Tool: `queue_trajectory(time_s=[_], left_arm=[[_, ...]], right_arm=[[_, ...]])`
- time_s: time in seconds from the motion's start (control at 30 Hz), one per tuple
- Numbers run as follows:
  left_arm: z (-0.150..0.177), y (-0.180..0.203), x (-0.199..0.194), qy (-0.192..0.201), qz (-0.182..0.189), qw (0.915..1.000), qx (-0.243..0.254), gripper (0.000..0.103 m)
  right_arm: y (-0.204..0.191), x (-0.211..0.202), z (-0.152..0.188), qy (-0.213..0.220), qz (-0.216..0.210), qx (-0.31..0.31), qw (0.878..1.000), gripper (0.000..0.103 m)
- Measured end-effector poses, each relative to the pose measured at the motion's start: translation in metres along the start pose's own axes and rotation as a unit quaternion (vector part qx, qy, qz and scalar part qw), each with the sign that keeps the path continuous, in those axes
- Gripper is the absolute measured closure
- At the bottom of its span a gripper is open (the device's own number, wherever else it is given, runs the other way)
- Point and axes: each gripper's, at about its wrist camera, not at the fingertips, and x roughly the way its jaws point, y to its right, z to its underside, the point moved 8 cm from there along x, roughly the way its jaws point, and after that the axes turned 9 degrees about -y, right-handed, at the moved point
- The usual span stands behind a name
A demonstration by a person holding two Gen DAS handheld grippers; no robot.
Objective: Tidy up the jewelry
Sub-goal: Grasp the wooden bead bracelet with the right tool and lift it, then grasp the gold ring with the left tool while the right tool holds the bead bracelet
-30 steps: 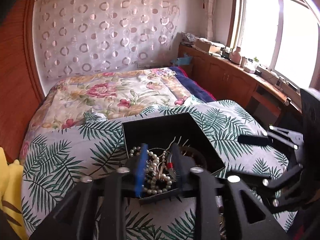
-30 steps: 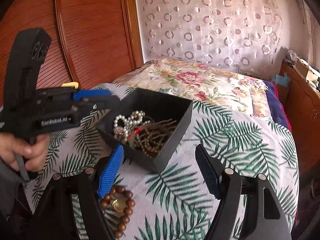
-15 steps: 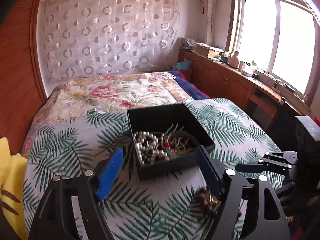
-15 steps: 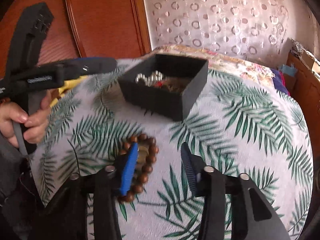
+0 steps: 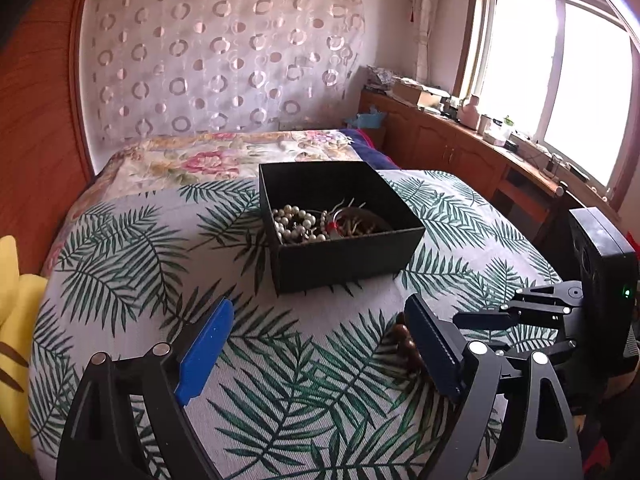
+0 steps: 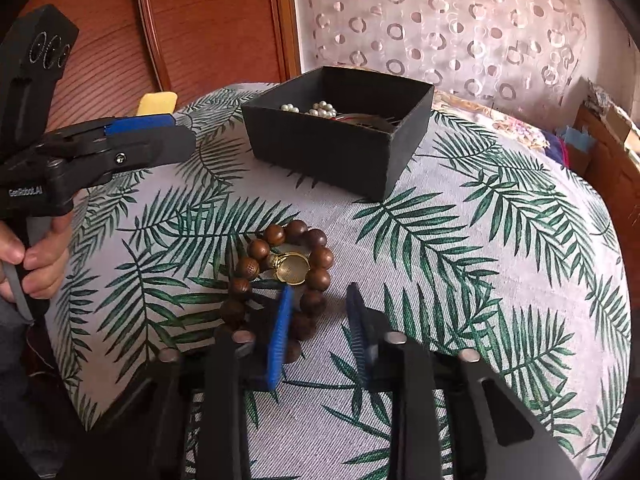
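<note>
A black open box (image 5: 344,248) on the palm-leaf cloth holds a pearl strand (image 5: 294,222) and other bead jewelry; it also shows in the right wrist view (image 6: 340,140). A brown wooden bead bracelet (image 6: 316,256) with a gold ring (image 6: 292,268) inside its loop lies on the cloth. My right gripper (image 6: 320,312) is partly open, its left finger inside the loop, straddling the bracelet's near right side. My left gripper (image 5: 320,340) is open and empty, short of the box; the bracelet (image 5: 406,344) peeks beside its right finger.
The table (image 6: 500,240) is round, its cloth dropping off at the edges. A bed with a floral cover (image 5: 224,156) lies behind it. A wooden counter (image 5: 480,152) runs under the window at right. A yellow object (image 5: 16,320) sits at the far left.
My left gripper opened over the box, released the jewelry and pulled back. My right gripper lowered over the wooden bracelet and narrowed its jaws around the near side.
</note>
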Motion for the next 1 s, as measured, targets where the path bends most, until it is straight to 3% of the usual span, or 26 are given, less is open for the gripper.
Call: queue_trajectory(time_s=[0.13,0.47,1.0], left_arm=[[0.004,0.000,0.003,-0.005,-0.001,1.0000,-0.002,0.019],[0.016,0.005,0.017,-0.029,0.001,0.9996,0.002,0.019],[0.024,0.049,0.039,-0.064,0.024,0.9964,0.051,0.019]], right_arm=[[0.000,-0.007,-0.002,0.012,0.000,-0.009,1.000,0.088],[-0.008,-0.069,-0.025,0.101,-0.018,-0.018,0.995,0.088],[0.009,-0.114,-0.021,0.139,0.004,-0.007,0.990,0.088]])
